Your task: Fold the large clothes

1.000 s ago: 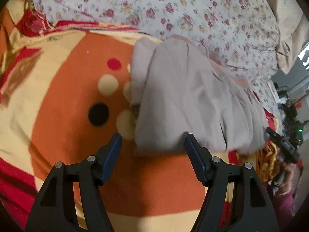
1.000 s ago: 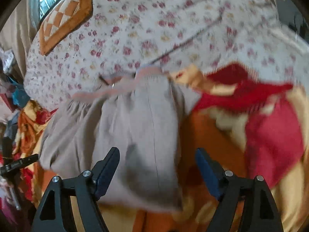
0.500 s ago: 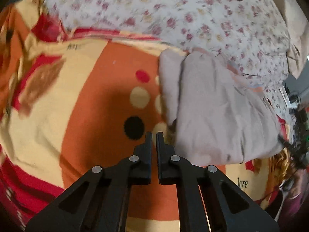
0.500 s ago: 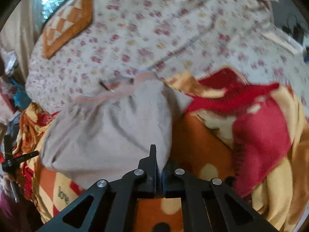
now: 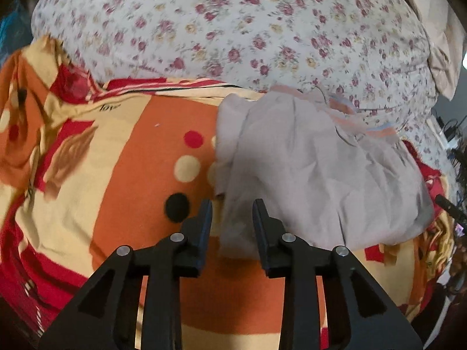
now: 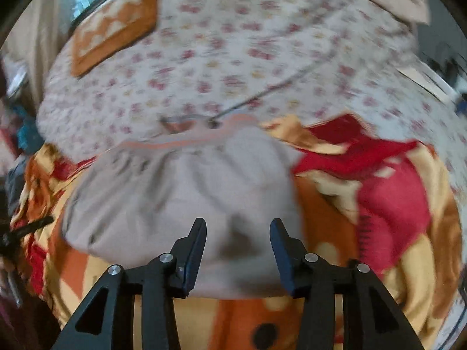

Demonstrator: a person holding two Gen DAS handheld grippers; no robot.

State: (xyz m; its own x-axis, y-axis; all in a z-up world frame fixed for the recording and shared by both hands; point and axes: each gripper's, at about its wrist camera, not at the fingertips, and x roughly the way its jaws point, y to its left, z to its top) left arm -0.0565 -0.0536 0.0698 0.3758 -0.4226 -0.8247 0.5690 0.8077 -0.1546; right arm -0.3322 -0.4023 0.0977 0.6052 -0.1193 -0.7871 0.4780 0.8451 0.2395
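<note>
A folded pale grey garment (image 5: pixel 306 169) with a peach-striped band lies on an orange, yellow and red blanket (image 5: pixel 122 175). My left gripper (image 5: pixel 232 207) is open and empty, its jaws partly apart over the garment's near left corner. In the right wrist view the same garment (image 6: pixel 181 192) lies ahead, blurred. My right gripper (image 6: pixel 238 227) is open and empty over the garment's near edge.
A floral white bedsheet (image 5: pixel 233 29) covers the bed behind the blanket (image 6: pixel 394 210). An orange patterned cushion (image 6: pixel 113 40) lies at the far side. Clutter and dark equipment (image 5: pixel 449 204) stand off the bed's right edge.
Both grippers were open a second ago, shut half a second ago, and are open again now. Both views have shifted slightly over the garment.
</note>
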